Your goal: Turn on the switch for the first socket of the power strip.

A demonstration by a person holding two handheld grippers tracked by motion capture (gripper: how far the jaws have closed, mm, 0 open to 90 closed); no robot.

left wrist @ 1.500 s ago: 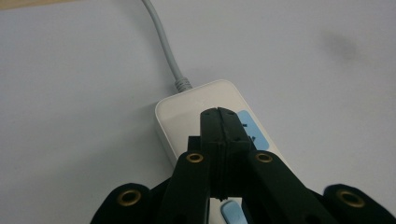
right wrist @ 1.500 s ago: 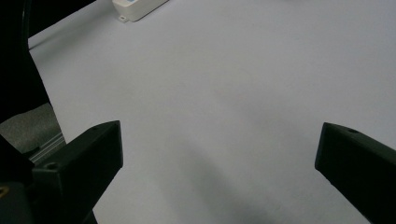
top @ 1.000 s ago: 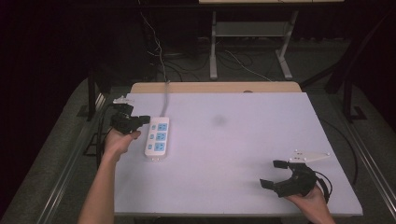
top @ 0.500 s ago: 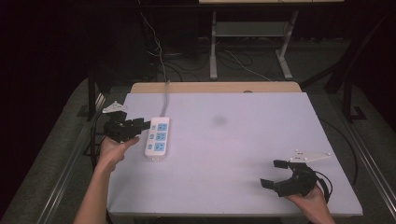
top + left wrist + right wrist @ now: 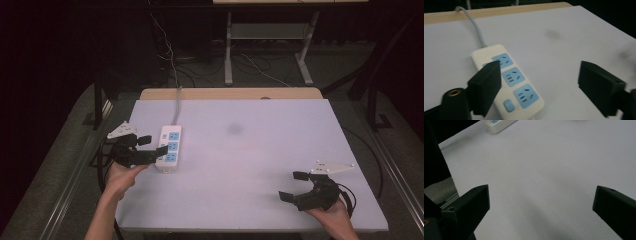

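A white power strip (image 5: 169,147) with three blue sockets lies near the left side of the white table (image 5: 250,165). Its grey cord (image 5: 176,107) runs off the far edge. My left gripper (image 5: 154,144) hovers at the strip's left side, pointing right, and its jaws have just been opening. In the left gripper view the strip (image 5: 511,80) lies partly under the left jaw, and my left gripper (image 5: 541,85) presses on nothing. My right gripper (image 5: 292,185) rests open at the near right corner, over bare table in the right gripper view (image 5: 539,207).
A wooden board (image 5: 230,93) borders the table's far edge. A faint dark smudge (image 5: 234,129) marks the middle of the tabletop. Behind the table, desk legs (image 5: 228,50) and loose cables stand on the dark floor. Metal rails run along both sides.
The left gripper has slid toward the near side along the strip's left edge, and its jaws have gone from shut to wide apart. The right gripper has kept still.
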